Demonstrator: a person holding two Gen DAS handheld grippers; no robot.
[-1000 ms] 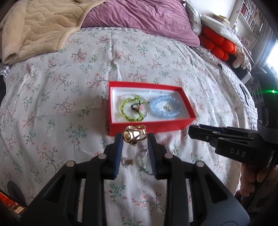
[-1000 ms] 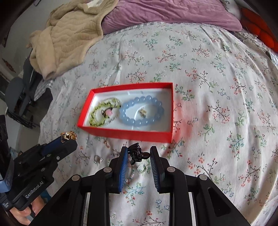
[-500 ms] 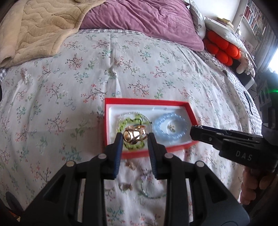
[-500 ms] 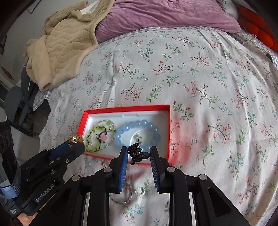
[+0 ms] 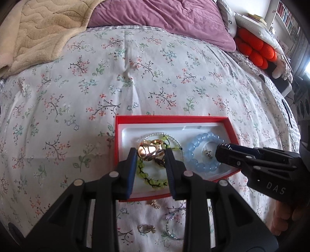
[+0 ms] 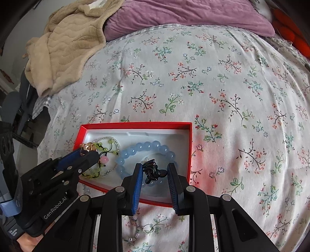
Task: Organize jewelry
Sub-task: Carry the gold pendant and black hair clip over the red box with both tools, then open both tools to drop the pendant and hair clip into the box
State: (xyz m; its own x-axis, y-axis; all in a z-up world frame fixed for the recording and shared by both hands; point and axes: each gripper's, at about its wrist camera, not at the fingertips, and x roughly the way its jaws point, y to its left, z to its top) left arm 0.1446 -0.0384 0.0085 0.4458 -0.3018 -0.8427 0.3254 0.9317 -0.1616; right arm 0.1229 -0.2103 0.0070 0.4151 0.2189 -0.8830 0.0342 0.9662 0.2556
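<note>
Jewelry still loose on the floral bedspread (image 5: 135, 81) lies nearest the cameras: a small gold ring (image 5: 146, 228) and a thin beaded chain (image 5: 172, 226) on the near side of the red box (image 5: 170, 118). Just beyond them, both grippers now hang over the box. The left gripper (image 5: 150, 153) pinches a gold clip (image 5: 150, 152) between its blue pads, above the green bead bracelet (image 5: 153, 181) in the box's left half. The right gripper (image 6: 154, 171) pinches a small black hair clip (image 6: 153, 171), above the blue bead bracelet (image 6: 147, 148) in the right half, where a tiny earring (image 5: 208, 154) also rests. A second ago both grippers held the same pieces short of the box's near wall, over the bedspread; half a second ago they were just reaching that wall. Both have since travelled forward, so each piece now seems placed for release into the box, which would leave only the loose items on the bedspread to collect. Farther off, a beige blanket (image 6: 64, 46) is heaped at the far left, a purple pillow (image 6: 184, 13) lies across the far edge, and orange cushions (image 5: 255, 50) sit at the far right.
</note>
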